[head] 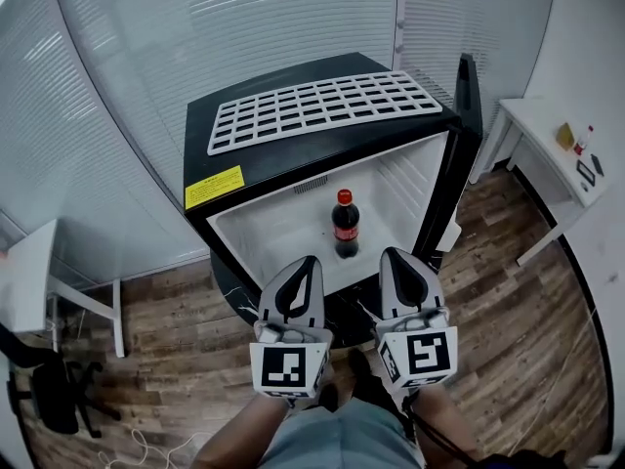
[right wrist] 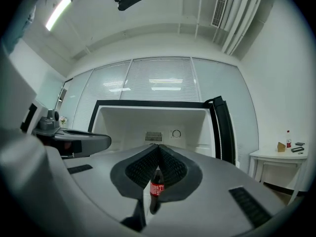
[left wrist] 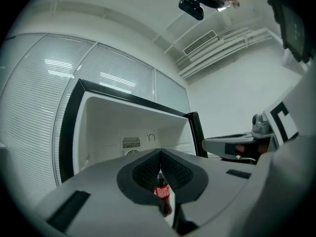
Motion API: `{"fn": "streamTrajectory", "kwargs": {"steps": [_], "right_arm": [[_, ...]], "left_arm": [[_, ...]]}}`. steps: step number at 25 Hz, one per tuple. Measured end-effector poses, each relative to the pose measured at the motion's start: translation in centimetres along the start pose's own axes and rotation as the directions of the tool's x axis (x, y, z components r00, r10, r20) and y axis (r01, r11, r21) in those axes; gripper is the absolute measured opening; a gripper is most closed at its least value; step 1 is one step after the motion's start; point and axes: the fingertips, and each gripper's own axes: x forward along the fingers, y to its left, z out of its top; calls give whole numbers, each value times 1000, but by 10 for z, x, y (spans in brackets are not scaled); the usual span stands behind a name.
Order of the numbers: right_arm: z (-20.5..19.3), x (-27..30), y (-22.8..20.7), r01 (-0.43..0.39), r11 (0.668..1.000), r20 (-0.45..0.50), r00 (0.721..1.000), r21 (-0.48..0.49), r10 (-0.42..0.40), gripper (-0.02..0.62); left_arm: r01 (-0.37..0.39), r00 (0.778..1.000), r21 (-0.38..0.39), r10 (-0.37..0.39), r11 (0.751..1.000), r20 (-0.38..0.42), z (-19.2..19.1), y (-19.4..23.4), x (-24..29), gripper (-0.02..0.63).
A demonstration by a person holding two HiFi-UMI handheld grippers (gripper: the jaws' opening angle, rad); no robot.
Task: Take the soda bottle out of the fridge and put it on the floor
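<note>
So, head view, fridge: black mini fridge (head: 283,169) on the wood floor (head: 508,291), door (head: 467,115) swung open at its right edge, white grille (head: 322,108) lying on its top, yellow sticker (head: 214,188) on the top front edge near the left corner.
Head view, soda bottle: soda bottle (head: 345,225) upright on the fridge's white inner floor, about mid-width, red cap and red label, nothing touching it.
Head view, grippers: left gripper (head: 311,262) and right gripper (head: 391,254) side by side in front of the open fridge, tips pointing in; the bottle sits between them but clear of both.
Left gripper view, jaws: pressed fully together, tips meeting, nothing pinched. Bottle shows beyond them, inside the fridge.
Left gripper view, extras: right gripper pokes in at the right side.
Right gripper view, jaws: same deal, closed tip to tip and empty, bottle standing beyond the tips in the fridge.
Right gripper view, extras: white table (right wrist: 276,155) off to the right of the door, small stuff on it I can't make out.
</note>
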Motion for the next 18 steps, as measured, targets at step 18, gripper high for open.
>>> {"fn": "streamTrajectory", "kwargs": {"steps": [18], "right_arm": [[-31,112,-7,-324,946,-79,943,-10,322,223]], "left_arm": [[-193,981,-60,192,979,-27,-32,27,78,15]]}}
